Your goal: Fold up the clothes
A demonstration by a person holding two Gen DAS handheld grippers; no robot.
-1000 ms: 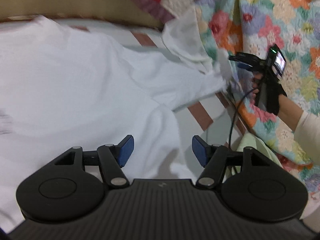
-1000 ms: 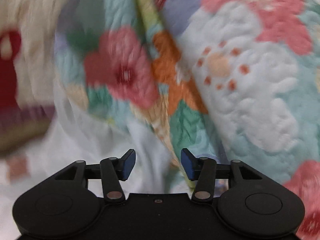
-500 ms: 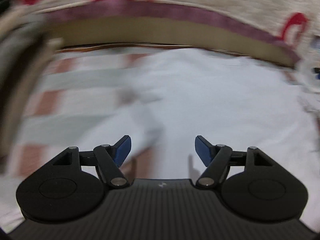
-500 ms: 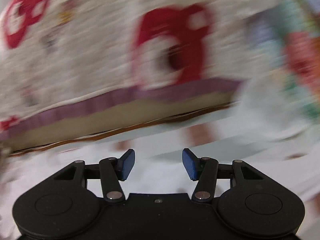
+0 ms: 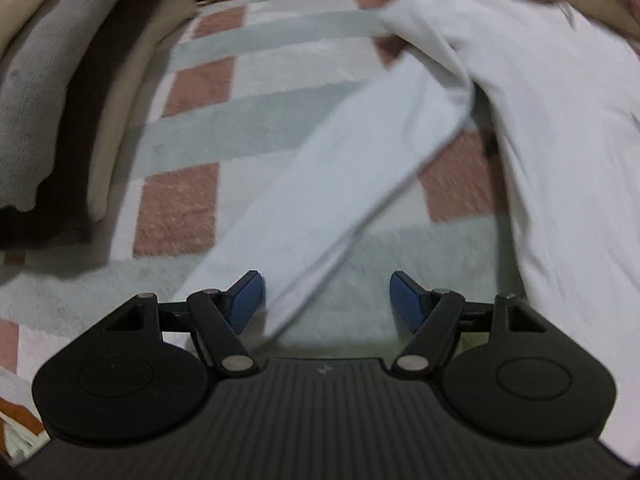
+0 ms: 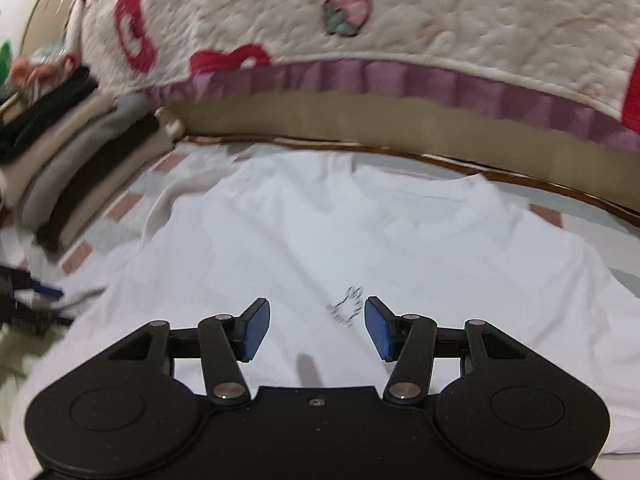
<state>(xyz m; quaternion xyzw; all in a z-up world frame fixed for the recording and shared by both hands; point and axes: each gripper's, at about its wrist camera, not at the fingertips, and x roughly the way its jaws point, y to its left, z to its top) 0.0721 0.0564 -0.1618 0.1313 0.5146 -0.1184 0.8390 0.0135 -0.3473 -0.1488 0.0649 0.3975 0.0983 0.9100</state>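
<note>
White shirt [image 6: 360, 240] fills mid-frame, its sleeve [image 5: 340, 184] between the wide left gripper [image 5: 326, 300]; right gripper [image 6: 316, 328] also wide, empty.

The shirt [image 6: 360, 248] lies spread on the blanket [image 5: 224, 128] — its sleeve [image 5: 340, 168] reaching out to the left. A stack of folded clothes [image 6: 68, 160] sits further left, and the quilt [image 6: 400, 28] hangs behind.

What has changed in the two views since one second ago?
Both views swung away from the floral quilt. The left gripper now looks down at the sleeve of the white shirt on the checked blanket; the right gripper now faces the shirt's body. Nothing was taken or released. Both grippers stayed open and empty.
</note>
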